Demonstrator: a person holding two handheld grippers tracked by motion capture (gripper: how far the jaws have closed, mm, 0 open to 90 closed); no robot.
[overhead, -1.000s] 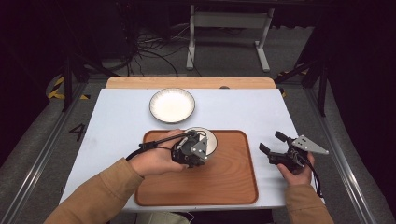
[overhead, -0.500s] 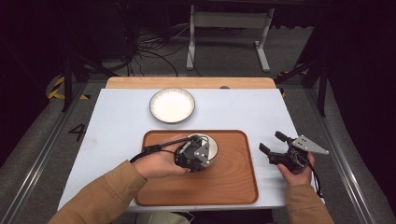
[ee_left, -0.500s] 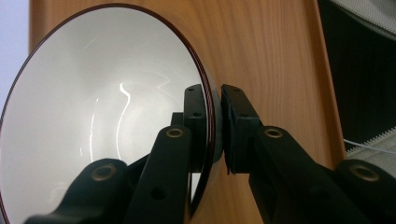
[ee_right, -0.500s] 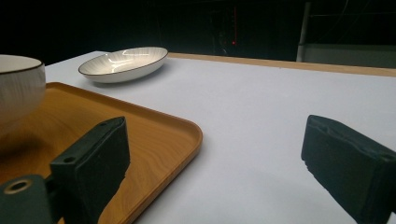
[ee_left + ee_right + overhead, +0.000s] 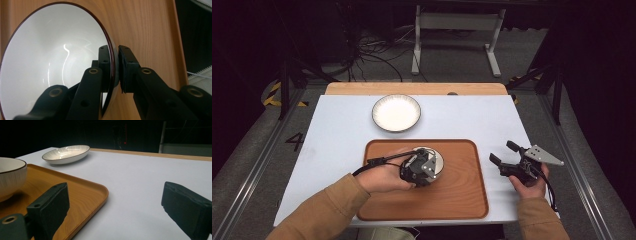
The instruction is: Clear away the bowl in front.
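A white bowl with a dark rim stands on the brown wooden tray, near its far middle. My left gripper is shut on the bowl's near rim. In the left gripper view, one jaw is inside the bowl and the other outside, and my left gripper pinches the rim between them. My right gripper is held open above the white tabletop, just right of the tray. Nothing sits between the jaws of my right gripper, and the bowl lies off to its left.
A shallow white plate with a dark rim lies on the white table beyond the tray; it also shows as the plate past the tray's corner. A wooden strip runs along the table's far edge.
The left gripper and the bowl have shifted slightly right and nearer on the tray. The right gripper has stayed where it was, still open.
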